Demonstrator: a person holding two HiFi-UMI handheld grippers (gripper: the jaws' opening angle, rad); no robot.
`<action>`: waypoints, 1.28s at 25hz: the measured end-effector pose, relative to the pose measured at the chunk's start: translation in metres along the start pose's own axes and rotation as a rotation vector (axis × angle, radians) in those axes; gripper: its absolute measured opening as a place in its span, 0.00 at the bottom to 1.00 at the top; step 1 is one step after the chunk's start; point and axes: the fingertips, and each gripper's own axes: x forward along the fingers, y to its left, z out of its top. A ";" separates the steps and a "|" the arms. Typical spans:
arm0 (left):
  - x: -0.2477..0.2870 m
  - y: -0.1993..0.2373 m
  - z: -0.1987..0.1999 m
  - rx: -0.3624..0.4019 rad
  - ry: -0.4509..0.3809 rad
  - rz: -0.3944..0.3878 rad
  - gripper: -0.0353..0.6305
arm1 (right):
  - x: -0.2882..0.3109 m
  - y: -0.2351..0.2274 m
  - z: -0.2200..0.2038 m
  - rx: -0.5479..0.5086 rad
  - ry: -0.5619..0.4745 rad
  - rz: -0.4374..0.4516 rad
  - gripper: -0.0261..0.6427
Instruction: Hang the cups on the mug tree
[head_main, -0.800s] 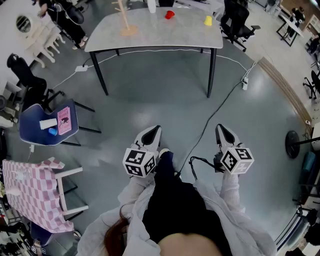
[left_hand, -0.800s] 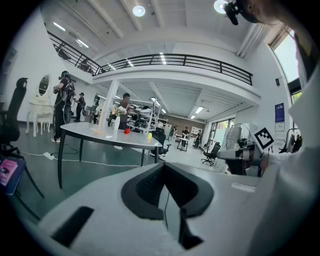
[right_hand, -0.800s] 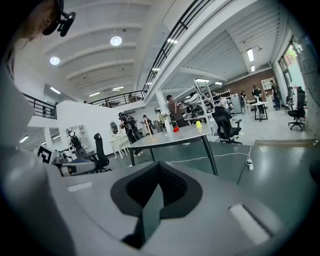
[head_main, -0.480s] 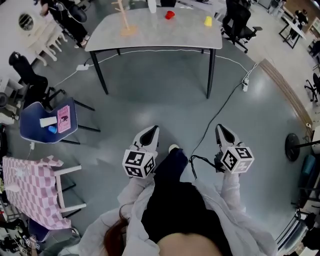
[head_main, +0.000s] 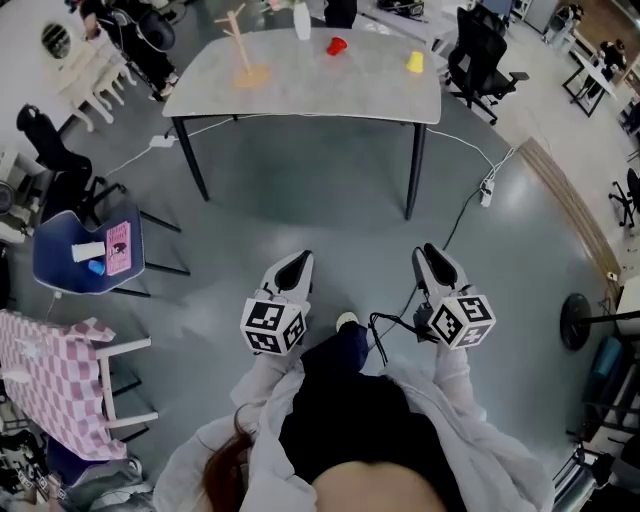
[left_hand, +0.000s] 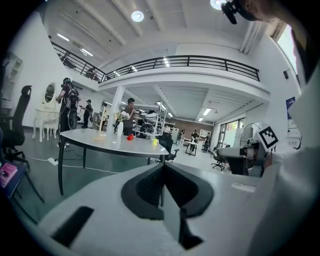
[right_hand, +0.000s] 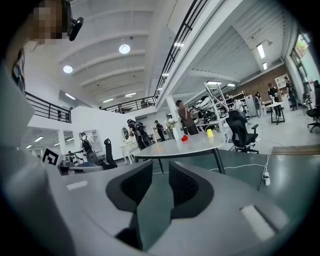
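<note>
Vs earlier, desk (head_main: 300, 90) sits nearer – mug tree (head_main: 240, 45) now whole at its left end, red cup (head_main: 337, 45) middle, yellow cup (head_main: 415, 62) right. Well short of it, over floor (head_main: 320, 210): left claw (head_main: 300, 258) closed, empty; right claw (head_main: 425, 252) slightly parted, empty – both aimed forward.

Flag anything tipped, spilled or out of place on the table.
Nothing stands out: the mug tree, white bottle, red cup and yellow cup sit apart on the table, no spill visible. Details too small.

The table (head_main: 300, 95) stands well ahead of me. On it the mug tree (head_main: 240, 45) is at the left, a cup (head_main: 337, 45) right of it, another cup (head_main: 415, 63) further right.
</note>
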 end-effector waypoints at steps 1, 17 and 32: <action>0.008 0.003 0.003 0.001 -0.004 0.004 0.05 | 0.010 -0.002 0.004 -0.003 -0.002 0.010 0.20; 0.092 0.046 0.037 -0.045 -0.034 0.077 0.05 | 0.112 -0.034 0.056 -0.123 0.022 0.098 0.50; 0.111 0.084 0.037 -0.055 -0.014 0.147 0.05 | 0.164 -0.055 0.064 -0.096 0.031 0.121 0.50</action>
